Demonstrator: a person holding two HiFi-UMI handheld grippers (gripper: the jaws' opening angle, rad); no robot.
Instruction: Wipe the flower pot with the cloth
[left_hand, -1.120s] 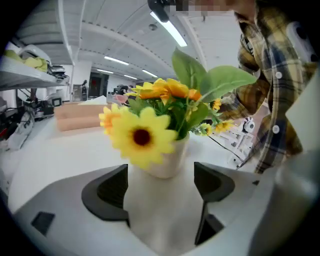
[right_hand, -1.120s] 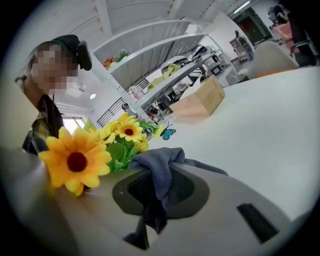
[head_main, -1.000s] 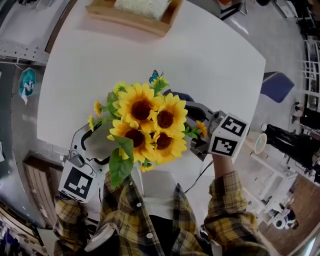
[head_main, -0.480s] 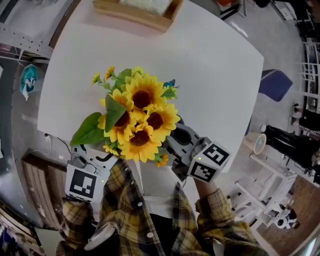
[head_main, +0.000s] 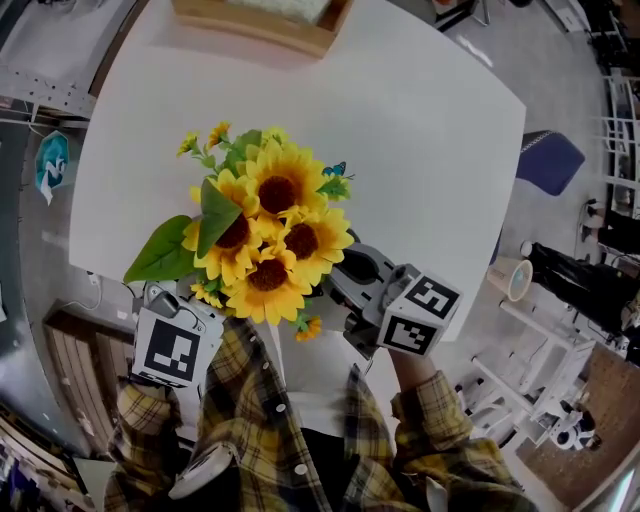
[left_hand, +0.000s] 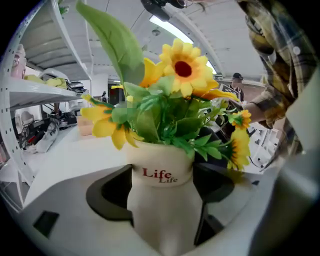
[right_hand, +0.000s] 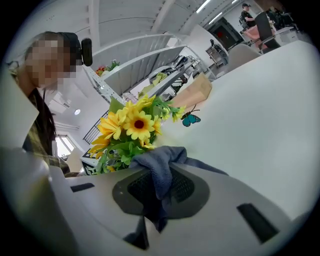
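left gripper (left_hand: 162, 202) clamps the flower pot (left_hand: 160, 172) round its neck, at the near edge of the table (head_main: 430, 130), sunflowers (head_main: 265, 230) on top. right gripper (right_hand: 160, 195) pinches the cloth (right_hand: 161, 165) beside the blooms, apparently off the pot. wiping step; next move probably needs the cloth pressed to the pot wall.

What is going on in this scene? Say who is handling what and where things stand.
A person stands at a white table with tongs in each hand. The left tongs are clamped on a white pot of sunflowers. The right tongs pinch a blue-grey cloth, held close beside the sunflowers. Whether the cloth touches the pot cannot be seen.
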